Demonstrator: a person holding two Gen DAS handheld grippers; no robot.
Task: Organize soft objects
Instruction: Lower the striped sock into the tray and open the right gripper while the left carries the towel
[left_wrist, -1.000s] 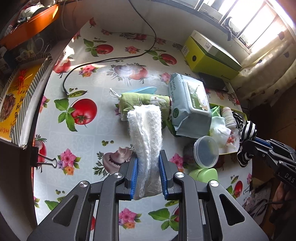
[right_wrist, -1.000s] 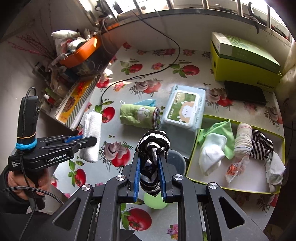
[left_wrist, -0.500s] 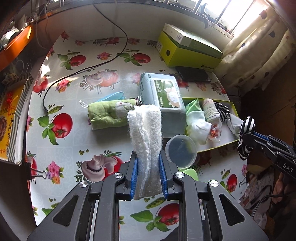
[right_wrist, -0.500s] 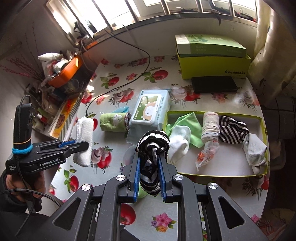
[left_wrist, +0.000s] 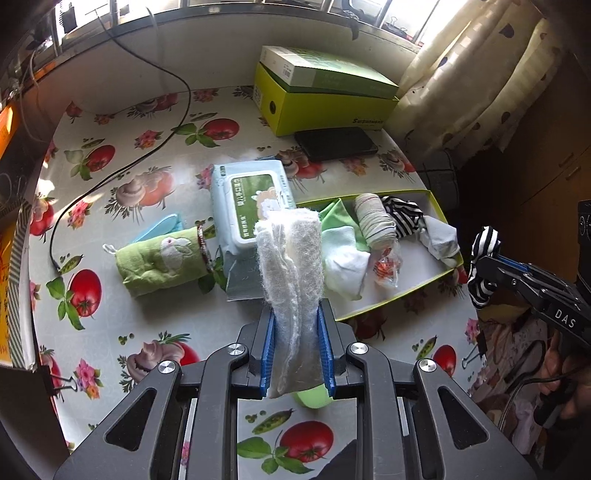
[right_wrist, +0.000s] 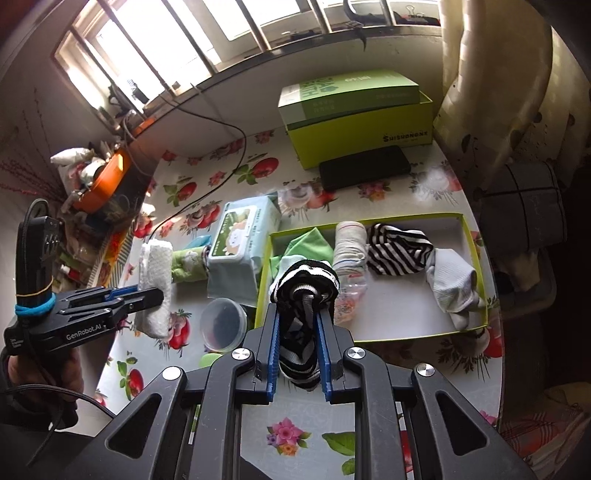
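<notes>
My left gripper (left_wrist: 295, 347) is shut on a rolled white towel (left_wrist: 291, 266), held above the table in front of the wipes pack. The same towel (right_wrist: 155, 284) and left gripper (right_wrist: 151, 295) show at the left of the right wrist view. My right gripper (right_wrist: 297, 354) is shut on a black-and-white striped sock (right_wrist: 303, 291), hanging near the front left corner of the yellow-green tray (right_wrist: 474, 258). That striped sock (left_wrist: 484, 266) also appears at the right edge of the left wrist view. In the tray lie a green cloth, white socks, a rolled sock and another striped sock (right_wrist: 399, 251). A green rolled towel (left_wrist: 162, 260) rests on the table.
A wipes pack (left_wrist: 251, 206) lies between the green towel and the tray. A clear round lid (right_wrist: 223, 325) and a green cup sit near the front. A yellow-green box (right_wrist: 358, 122) and a black phone (right_wrist: 364, 171) stand at the back. A black cable (left_wrist: 122, 166) crosses the tablecloth.
Both grippers have swung to the right over the table, each still holding its item. The tray has come nearer the middle of both views.
</notes>
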